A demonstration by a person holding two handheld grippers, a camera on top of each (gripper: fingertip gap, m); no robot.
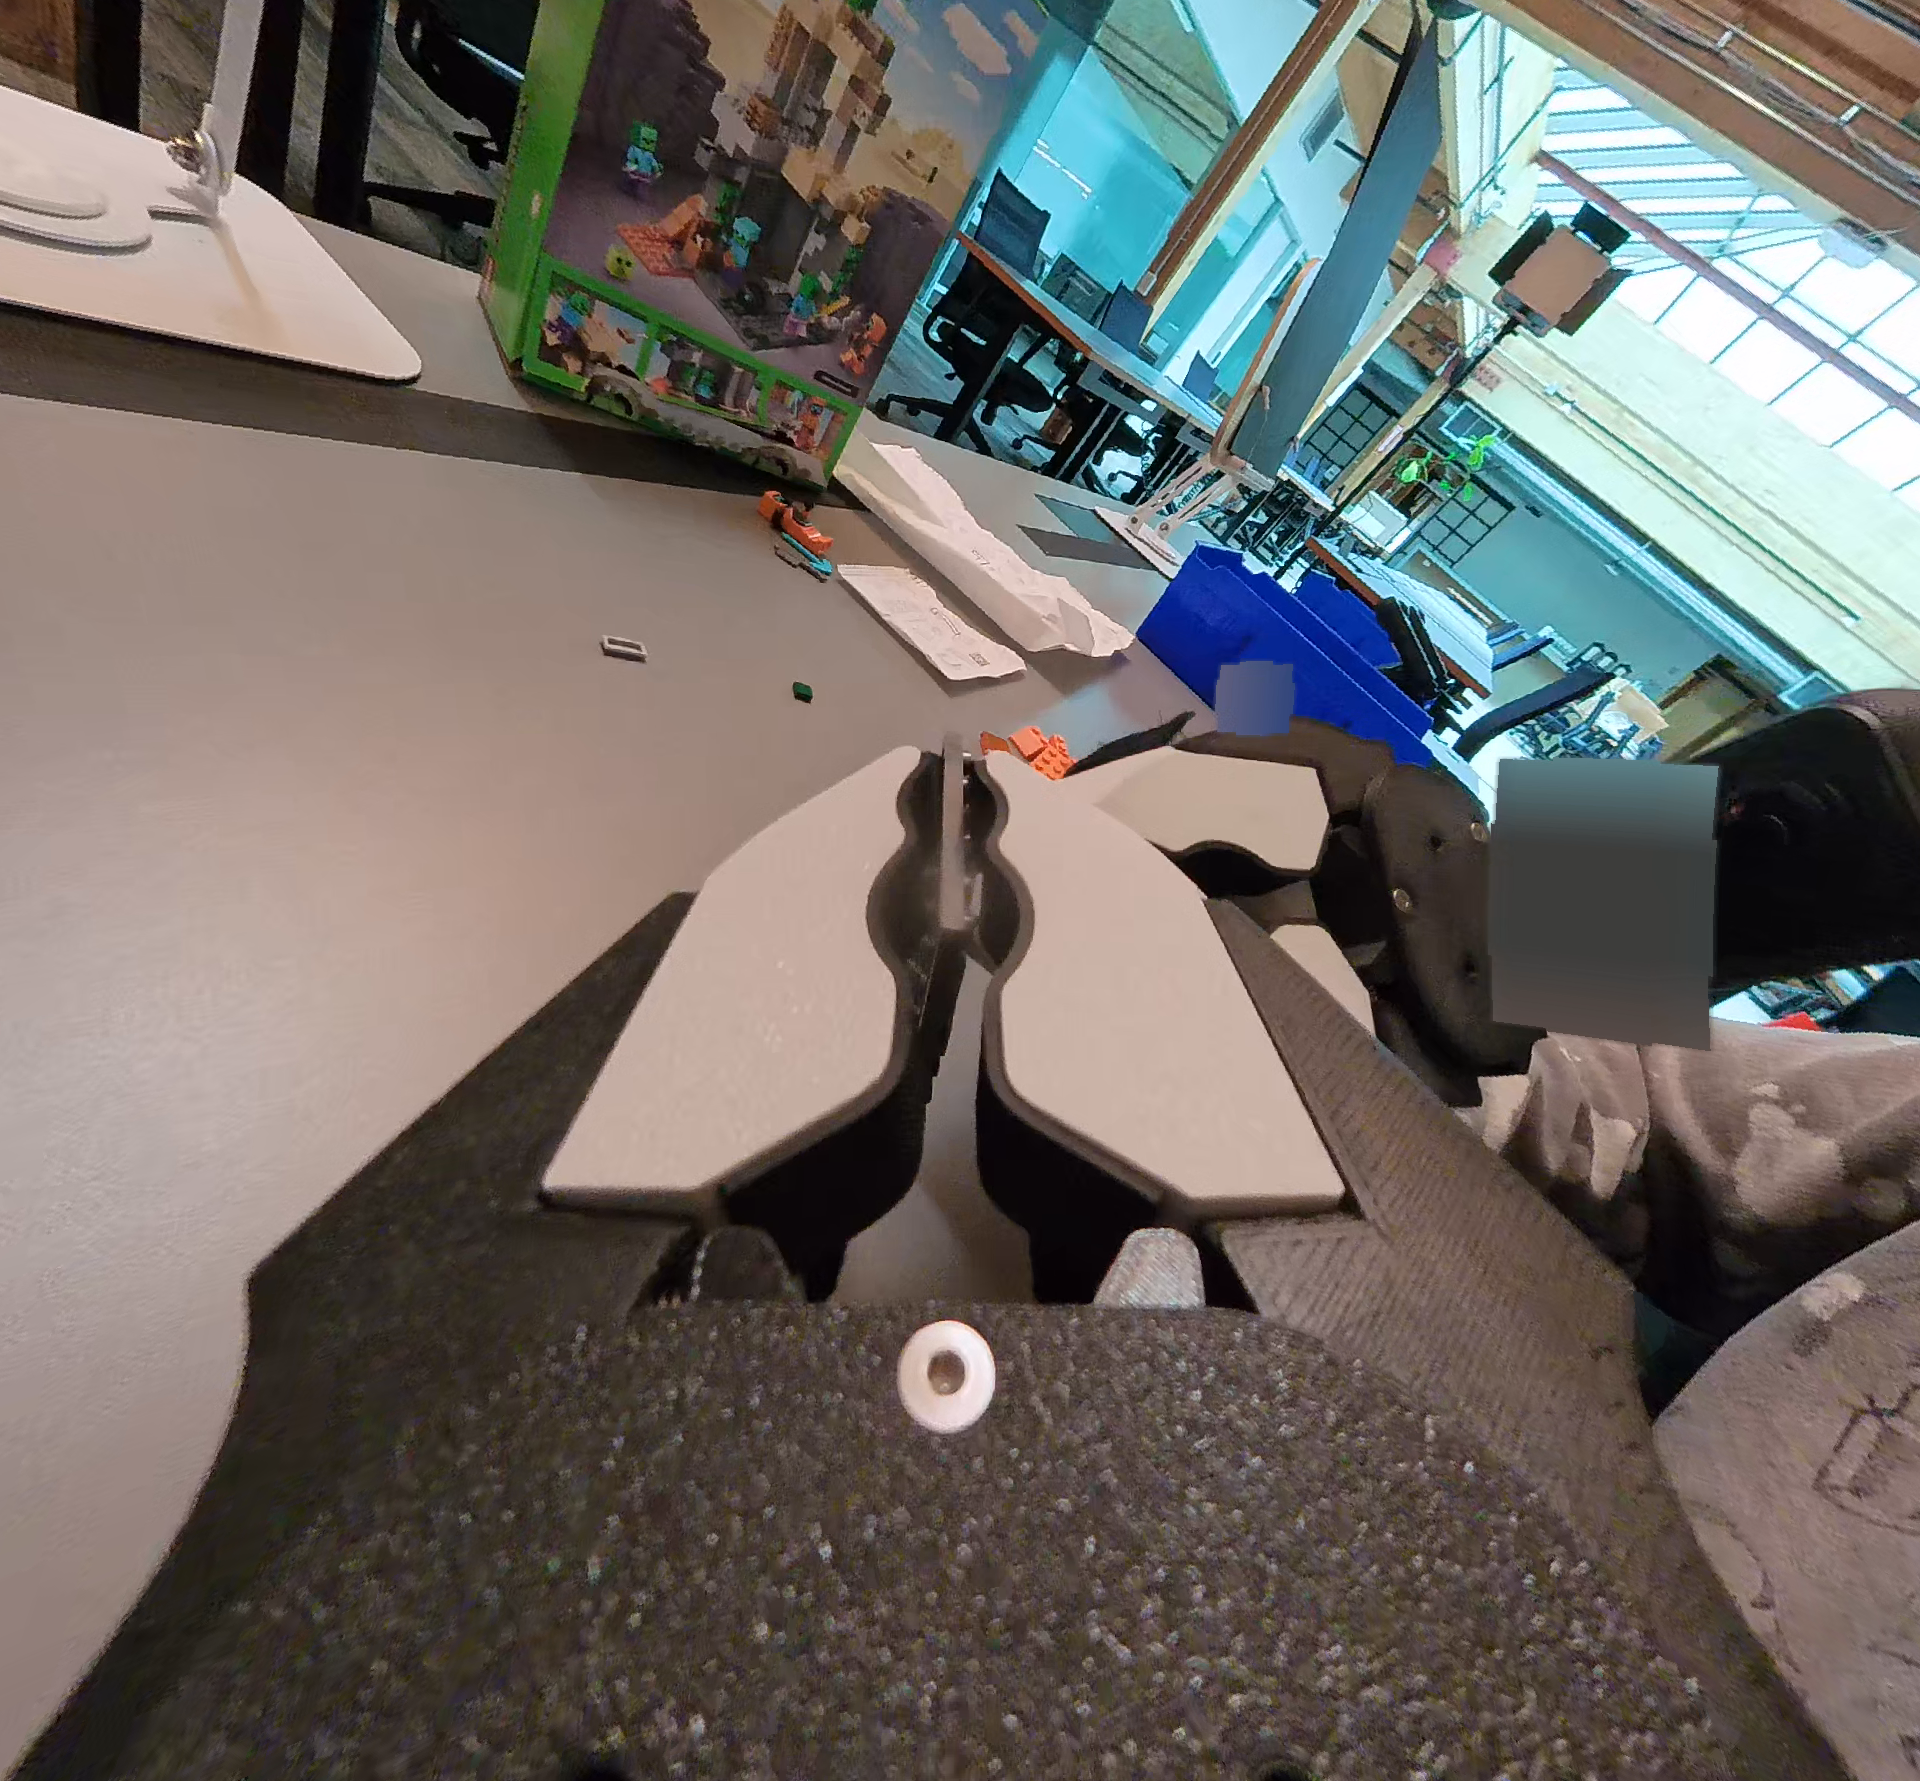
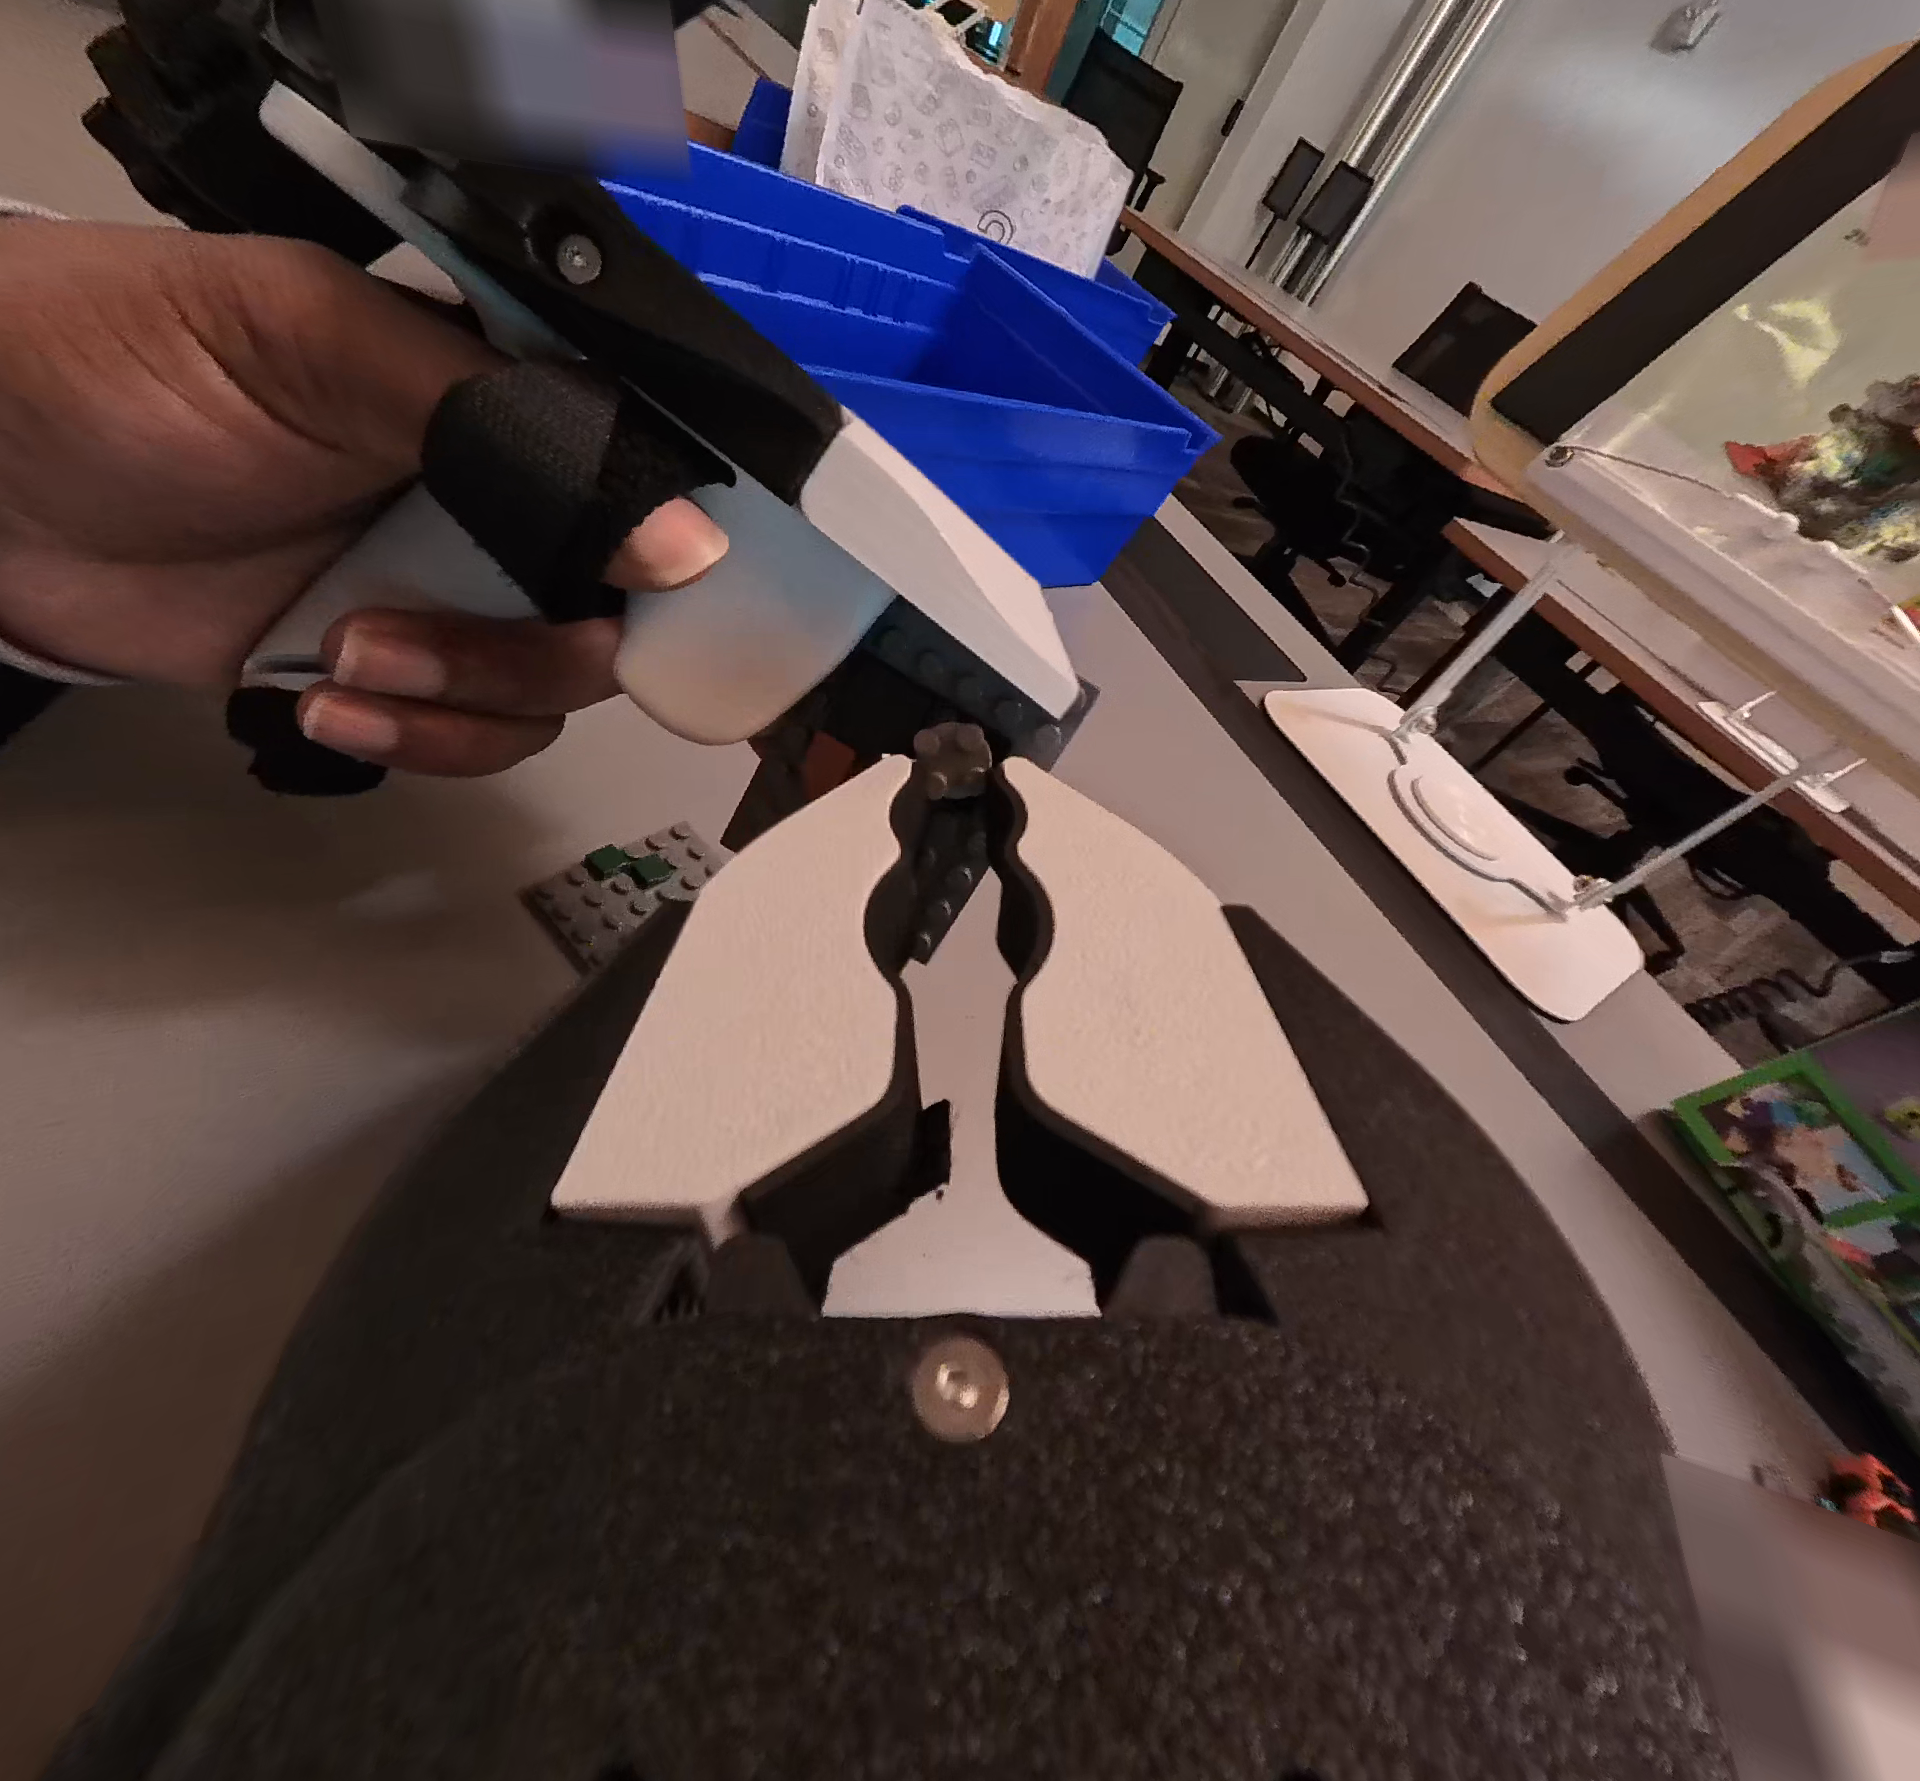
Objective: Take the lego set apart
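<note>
Dark grey is the colour of the lego piece (image 2: 951, 884) in the middle of it all, a thin flat plate with bumps that both grippers hold up above the grey table (image 1: 312, 796). The right gripper (image 2: 954, 781) has its jaws nearly closed, pinching one end of the plate and a small round knobby bit at the tip. The left gripper (image 1: 951, 775) also has its jaws pressed close on the thin edge of the same plate, and a person's hand (image 2: 260, 484) squeezes its handle. It looks like the two are about to pull or twist the plate apart, so this bit is not yet split. Some work looks done: a grey base plate (image 2: 613, 884) with two small green tiles lies on the table just beside the grippers, and loose orange bricks (image 1: 1034, 749) sit near the tips. Farther off lie a tiny green piece (image 1: 801, 689), a small grey frame piece (image 1: 625, 648) and a little orange and teal figure (image 1: 798, 526). Paper sheets (image 1: 935, 635) lie past those. Blue bins (image 2: 935, 360) stand near, maybe for the pieces, and I cannot see inside them. The green box (image 1: 707, 173) stands at the back of the table. I think more is left to do, since bits are still stuck on.
</note>
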